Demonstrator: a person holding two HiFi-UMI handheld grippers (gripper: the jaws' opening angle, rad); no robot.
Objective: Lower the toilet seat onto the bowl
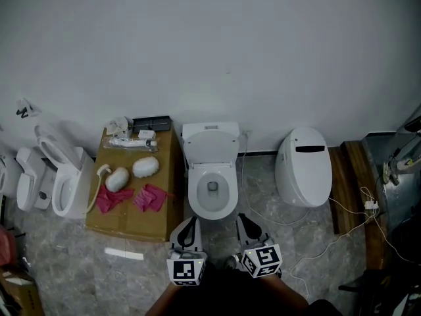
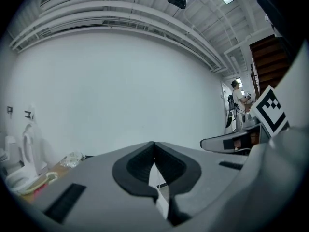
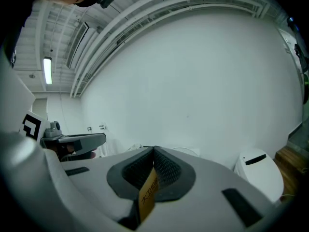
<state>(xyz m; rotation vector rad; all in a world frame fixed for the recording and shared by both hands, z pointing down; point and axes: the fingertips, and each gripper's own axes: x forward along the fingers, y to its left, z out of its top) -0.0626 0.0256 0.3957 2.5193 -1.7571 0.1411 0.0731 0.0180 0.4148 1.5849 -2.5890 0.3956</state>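
In the head view a white toilet stands against the wall, its bowl [image 1: 212, 191] uncovered. The seat and lid [image 1: 210, 147] lean upright against the tank. Both grippers hover low in front of the bowl, touching nothing. My left gripper [image 1: 189, 224] is shut and empty, its closed jaws [image 2: 154, 145] pointing at the bare wall. My right gripper [image 1: 245, 221] is also shut [image 3: 154, 151]; a yellow printed label shows low in its jaw seam. Each gripper view shows the other gripper at its side.
A cardboard box [image 1: 161, 217] left of the toilet carries pink gloves [image 1: 150, 197], white pads and small items. More toilets [image 1: 62, 176] stand far left. A closed white toilet [image 1: 302, 166] stands right, with cables [image 1: 348, 209] on the floor and a wooden platform [image 1: 345, 183].
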